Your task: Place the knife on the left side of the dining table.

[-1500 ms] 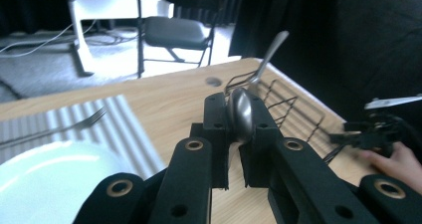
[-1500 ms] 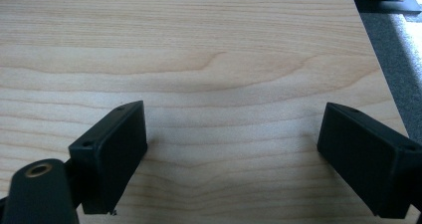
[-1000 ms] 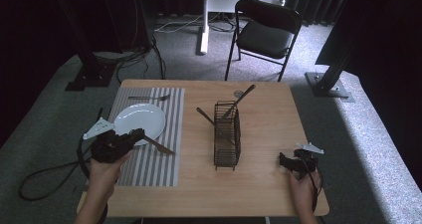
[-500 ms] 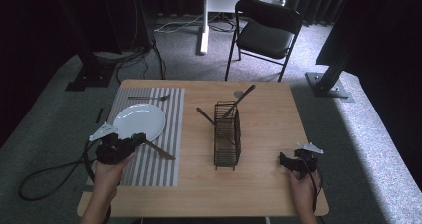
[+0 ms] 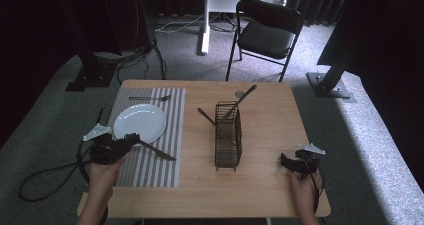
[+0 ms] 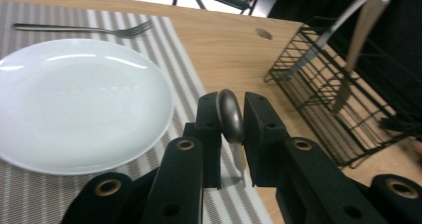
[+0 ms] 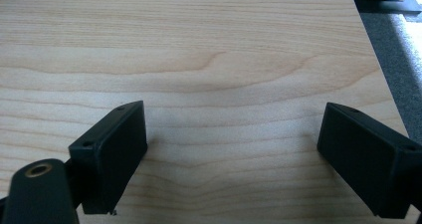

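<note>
Toward the counter's near edge we have drawn the left gripper (image 5: 131, 139), jaws clamping a knife (image 6: 229, 115); right gripper (image 7: 231, 157) jaws gape empty.

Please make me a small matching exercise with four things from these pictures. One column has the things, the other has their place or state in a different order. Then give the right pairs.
1. fork
2. knife
3. right gripper
4. wire caddy

a. jaws wide apart over bare wood
b. clamped in the left gripper
c. stands mid-table, holding utensils
d. lies beyond the plate

Pairs: 1-d, 2-b, 3-a, 4-c
</note>
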A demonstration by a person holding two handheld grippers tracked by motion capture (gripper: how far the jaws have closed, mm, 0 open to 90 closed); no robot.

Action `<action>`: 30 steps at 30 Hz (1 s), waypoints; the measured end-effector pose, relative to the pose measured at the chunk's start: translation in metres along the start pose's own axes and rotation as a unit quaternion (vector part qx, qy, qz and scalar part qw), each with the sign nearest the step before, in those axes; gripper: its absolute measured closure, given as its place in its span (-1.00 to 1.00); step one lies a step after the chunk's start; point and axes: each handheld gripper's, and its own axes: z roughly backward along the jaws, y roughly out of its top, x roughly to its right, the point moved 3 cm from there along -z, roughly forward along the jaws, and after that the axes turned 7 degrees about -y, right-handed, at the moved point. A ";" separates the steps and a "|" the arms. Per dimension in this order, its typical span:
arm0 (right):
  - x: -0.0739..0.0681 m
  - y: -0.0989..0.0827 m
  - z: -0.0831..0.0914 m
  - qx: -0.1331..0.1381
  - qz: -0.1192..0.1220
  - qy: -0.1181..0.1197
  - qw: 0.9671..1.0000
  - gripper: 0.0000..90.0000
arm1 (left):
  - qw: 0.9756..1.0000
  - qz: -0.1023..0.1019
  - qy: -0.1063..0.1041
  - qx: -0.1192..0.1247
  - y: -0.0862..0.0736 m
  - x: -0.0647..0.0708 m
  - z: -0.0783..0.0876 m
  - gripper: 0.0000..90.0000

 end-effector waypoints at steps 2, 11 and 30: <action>0.000 0.000 0.000 0.000 -0.001 0.000 1.000 -0.74 | 1.000 0.003 0.003 0.000 -0.001 -0.004 0.001 0.71; 0.000 0.000 0.000 -0.001 0.000 0.000 1.000 -0.74 | 0.999 0.030 0.015 0.005 -0.009 -0.023 0.004 0.62; 0.000 0.000 0.000 -0.001 -0.001 0.000 1.000 -0.74 | 0.996 0.081 0.039 0.002 -0.035 -0.075 0.004 0.34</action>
